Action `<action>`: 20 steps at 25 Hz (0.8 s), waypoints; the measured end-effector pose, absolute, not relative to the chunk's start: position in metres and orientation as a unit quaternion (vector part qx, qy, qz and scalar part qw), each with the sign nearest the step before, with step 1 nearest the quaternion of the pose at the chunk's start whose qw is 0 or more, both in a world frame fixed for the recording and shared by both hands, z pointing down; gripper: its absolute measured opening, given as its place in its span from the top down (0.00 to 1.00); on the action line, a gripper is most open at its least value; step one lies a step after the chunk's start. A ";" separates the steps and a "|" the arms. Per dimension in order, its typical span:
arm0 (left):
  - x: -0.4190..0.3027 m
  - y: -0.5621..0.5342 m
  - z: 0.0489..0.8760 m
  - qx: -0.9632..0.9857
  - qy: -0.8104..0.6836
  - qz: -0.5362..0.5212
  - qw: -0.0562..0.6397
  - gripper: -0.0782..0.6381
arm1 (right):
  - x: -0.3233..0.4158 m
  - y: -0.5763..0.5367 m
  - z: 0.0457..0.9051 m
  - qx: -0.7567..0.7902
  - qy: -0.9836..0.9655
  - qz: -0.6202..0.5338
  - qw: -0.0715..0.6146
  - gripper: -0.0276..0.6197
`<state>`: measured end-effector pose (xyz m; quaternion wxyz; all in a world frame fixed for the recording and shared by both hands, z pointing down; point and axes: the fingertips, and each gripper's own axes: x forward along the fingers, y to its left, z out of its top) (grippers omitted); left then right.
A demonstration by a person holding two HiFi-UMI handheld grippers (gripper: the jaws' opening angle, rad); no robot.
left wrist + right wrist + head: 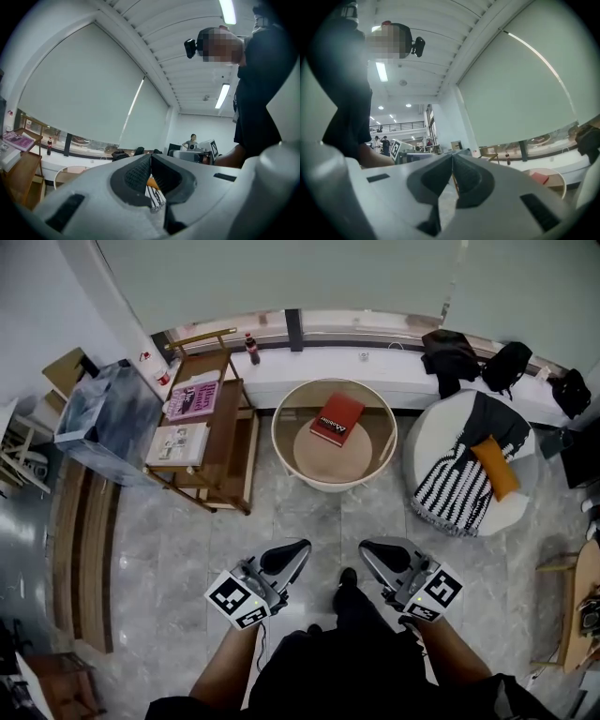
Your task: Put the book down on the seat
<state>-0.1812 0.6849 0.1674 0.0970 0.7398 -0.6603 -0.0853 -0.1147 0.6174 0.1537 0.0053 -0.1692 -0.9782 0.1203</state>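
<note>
- The red book (337, 419) lies flat on the round beige seat (328, 463), toward the seat's back right part, with its cover up and white print on it.
- Both grippers are well apart from the book, low in the head view, with bare floor (309, 512) between them and the chair.
- The left gripper (301, 547) has its 2 jaws pressed together, and its own view shows the ribbed dark pads meeting with nothing pinched.
- The right gripper (365, 547) is likewise closed and empty, its pads touching along 1 straight seam.
- The 2 grippers sit side by side, tips angled slightly toward each other, and each carries a cube with black and white square markers.
- The seat is a smooth disc ringed by a cream curved wall (281, 442), which makes the chair tub-shaped.
- The book is a slim rectangle with a glossy cover, turned at a slant to the window sill behind it.
- The floor is pale grey polished stone tile with faint veining.
- To the chair's left stands a wooden rack (230, 432) bearing a pink magazine (194, 400) and a white booklet (177, 442).
- To its right is a white rounded armchair (427, 442) draped with a black and white striped throw (455, 491) and an orange cushion (495, 468).
</note>
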 end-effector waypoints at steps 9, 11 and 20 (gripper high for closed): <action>-0.248 0.601 0.162 0.716 -0.686 -0.078 0.103 0.86 | -0.165 0.542 0.165 -0.207 -0.967 0.149 0.006 0.91; -0.260 0.588 0.165 0.712 -0.689 -0.082 0.108 0.86 | -0.175 0.524 0.168 -0.201 -0.968 0.150 0.006 0.91; -0.313 0.536 0.187 0.719 -0.676 -0.087 0.137 0.86 | -0.227 0.457 0.183 -0.165 -0.969 0.186 0.007 0.91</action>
